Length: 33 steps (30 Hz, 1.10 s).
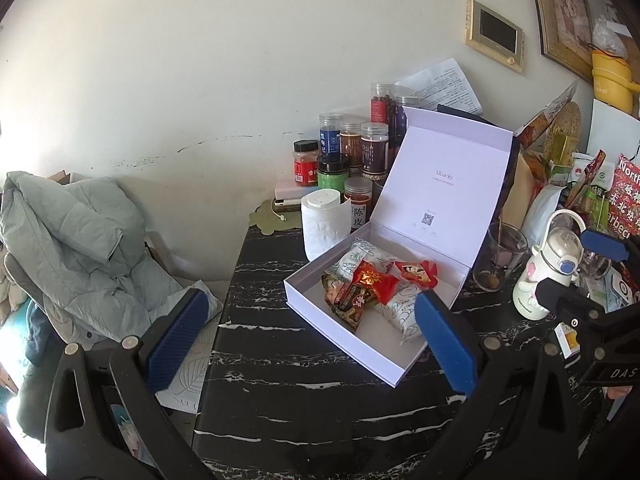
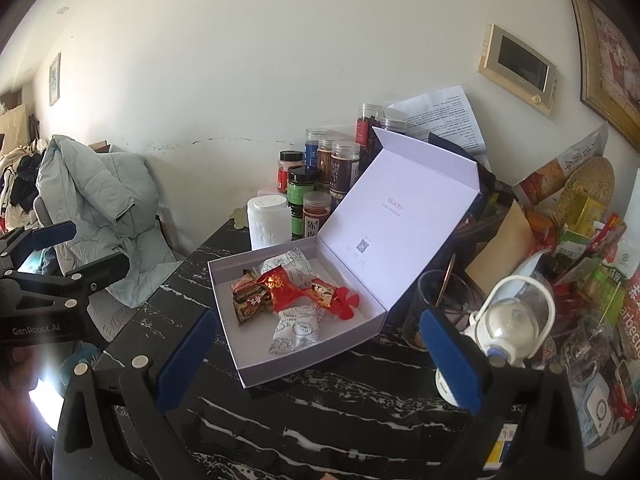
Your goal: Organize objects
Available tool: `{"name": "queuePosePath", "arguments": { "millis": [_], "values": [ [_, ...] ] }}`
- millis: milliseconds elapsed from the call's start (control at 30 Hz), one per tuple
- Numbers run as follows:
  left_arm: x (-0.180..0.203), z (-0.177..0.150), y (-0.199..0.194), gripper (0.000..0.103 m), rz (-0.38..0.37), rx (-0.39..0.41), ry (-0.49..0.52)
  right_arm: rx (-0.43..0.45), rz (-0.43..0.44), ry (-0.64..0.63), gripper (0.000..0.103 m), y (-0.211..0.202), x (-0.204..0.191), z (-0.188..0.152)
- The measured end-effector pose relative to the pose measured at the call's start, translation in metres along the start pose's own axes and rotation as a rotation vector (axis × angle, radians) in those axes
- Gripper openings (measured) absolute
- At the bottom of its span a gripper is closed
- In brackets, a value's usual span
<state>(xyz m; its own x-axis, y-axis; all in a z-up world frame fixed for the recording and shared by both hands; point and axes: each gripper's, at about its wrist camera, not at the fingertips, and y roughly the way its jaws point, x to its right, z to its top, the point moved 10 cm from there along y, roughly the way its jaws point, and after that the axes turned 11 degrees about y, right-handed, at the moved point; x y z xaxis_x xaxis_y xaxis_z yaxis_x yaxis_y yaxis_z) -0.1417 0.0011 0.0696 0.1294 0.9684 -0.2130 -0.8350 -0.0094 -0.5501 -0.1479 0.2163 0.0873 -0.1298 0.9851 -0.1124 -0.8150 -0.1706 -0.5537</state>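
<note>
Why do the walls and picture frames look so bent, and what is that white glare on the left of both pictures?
Left wrist view: the fisheye lens bows the white wall and the gilt picture frame, and strong daylight washes out the left edge. Right wrist view: same bending, with a bright flare low on the left; the white open-lidded gift box stays sharp and evenly lit.

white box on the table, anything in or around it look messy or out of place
Nothing spilled or damaged. The white box sits askew to the table edge with its lid propped open, and the snack packets lie in a loose overlapping heap inside instead of rows. Both tongs are open and empty.
</note>
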Motion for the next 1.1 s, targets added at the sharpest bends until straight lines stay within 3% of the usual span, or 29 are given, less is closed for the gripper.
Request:
{"name": "queuePosePath", "arguments": {
  "millis": [467, 1100],
  "values": [
    [0.01, -0.063, -0.011, 0.103, 0.021, -0.065, -0.003, -0.061, -0.044, 0.011, 0.102, -0.003, -0.003, -0.061],
    [0.034, -0.102, 0.002, 0.103, -0.008, -0.137, 0.009, -0.098, -0.042, 0.018, 0.102, 0.003, 0.005, -0.09]
  ]
}}
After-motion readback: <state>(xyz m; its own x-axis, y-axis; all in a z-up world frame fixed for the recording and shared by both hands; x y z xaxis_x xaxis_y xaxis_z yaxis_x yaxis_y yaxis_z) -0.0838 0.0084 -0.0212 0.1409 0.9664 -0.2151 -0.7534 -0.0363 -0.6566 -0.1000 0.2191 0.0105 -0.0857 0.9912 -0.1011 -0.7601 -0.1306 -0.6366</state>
